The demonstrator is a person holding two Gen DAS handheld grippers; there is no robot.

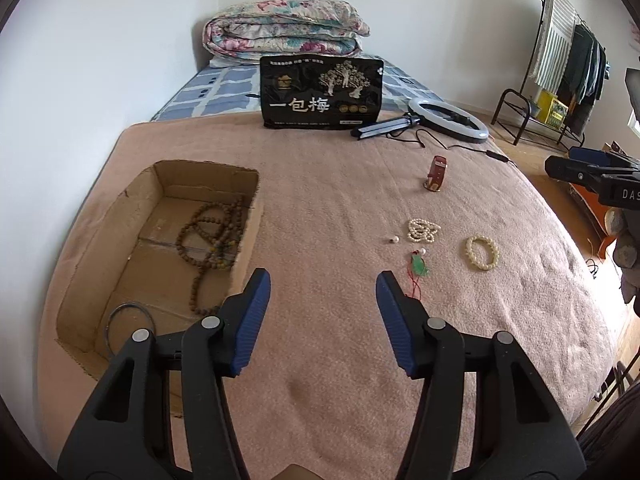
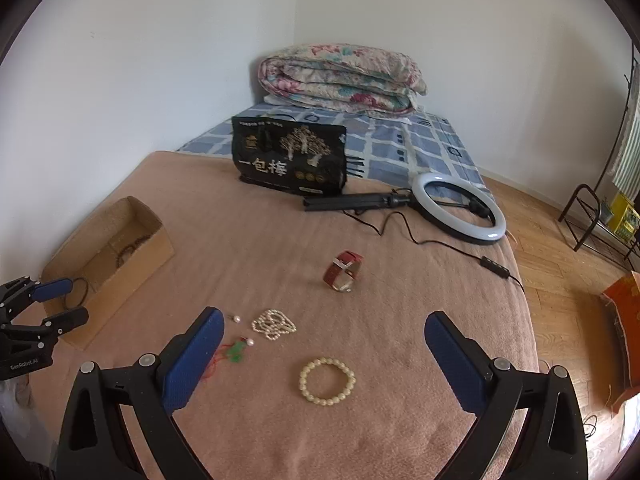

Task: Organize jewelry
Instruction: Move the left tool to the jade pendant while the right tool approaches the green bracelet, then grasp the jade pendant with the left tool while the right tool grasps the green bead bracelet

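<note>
- Claws: right claw (image 2: 324, 352) wide open, empty, hovering over the cream bead bracelet (image 2: 327, 379); left claw (image 1: 323, 312) open, empty, beside the cardboard box (image 1: 120, 216).
- Bracelet looks light, smooth, probably stretchy; pinch across one side of the ring.
- Pearl strand (image 2: 274, 323) just beyond looks limp and slippery.

The blanket (image 2: 280, 240) is matt, fuzzy pink cloth. The box (image 1: 240, 256) is rough brown cardboard. The bead bracelet (image 2: 327, 380) looks smooth, glossy. The snack bag (image 2: 288, 156) is shiny black plastic.

The black glossy snack bag (image 1: 322, 94) is showing large white characters "一包梅". The black left gripper (image 2: 60, 304) body is displaying "GenRobot.AI"; the right gripper (image 1: 576, 166) is showing "DAS", cut off.
</note>
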